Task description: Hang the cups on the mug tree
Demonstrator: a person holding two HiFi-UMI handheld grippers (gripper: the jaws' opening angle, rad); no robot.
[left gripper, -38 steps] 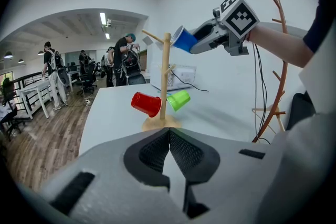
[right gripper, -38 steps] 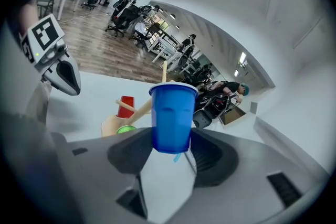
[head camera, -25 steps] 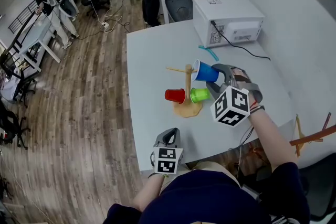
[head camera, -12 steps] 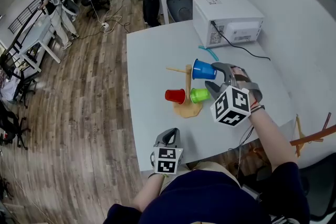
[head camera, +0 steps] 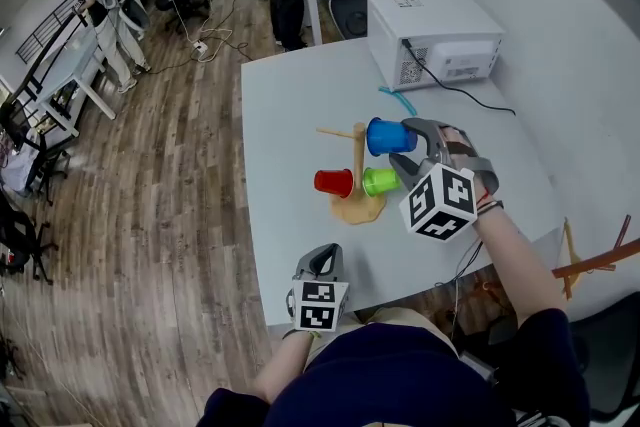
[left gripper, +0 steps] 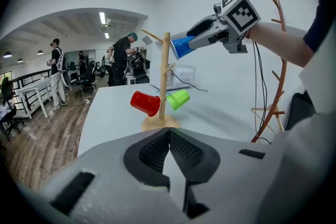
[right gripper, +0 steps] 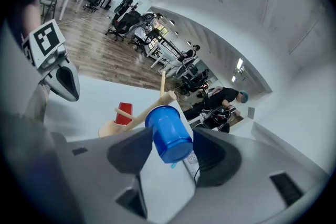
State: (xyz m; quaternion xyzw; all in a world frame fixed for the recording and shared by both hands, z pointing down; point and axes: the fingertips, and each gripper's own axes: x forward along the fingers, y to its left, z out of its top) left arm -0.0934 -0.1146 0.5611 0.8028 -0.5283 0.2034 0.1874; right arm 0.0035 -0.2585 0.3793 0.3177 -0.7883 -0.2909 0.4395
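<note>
Cup blue, grasped between right gripper jaws, by mug tree peg | left gripper clenched, empty

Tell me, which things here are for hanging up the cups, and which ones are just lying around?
For the job:
- mug tree
- blue cup, being hung now
- red cup, already on the tree
- green cup, already on the tree

Just lying about:
- white appliance
- black cable
- turquoise strip
</note>
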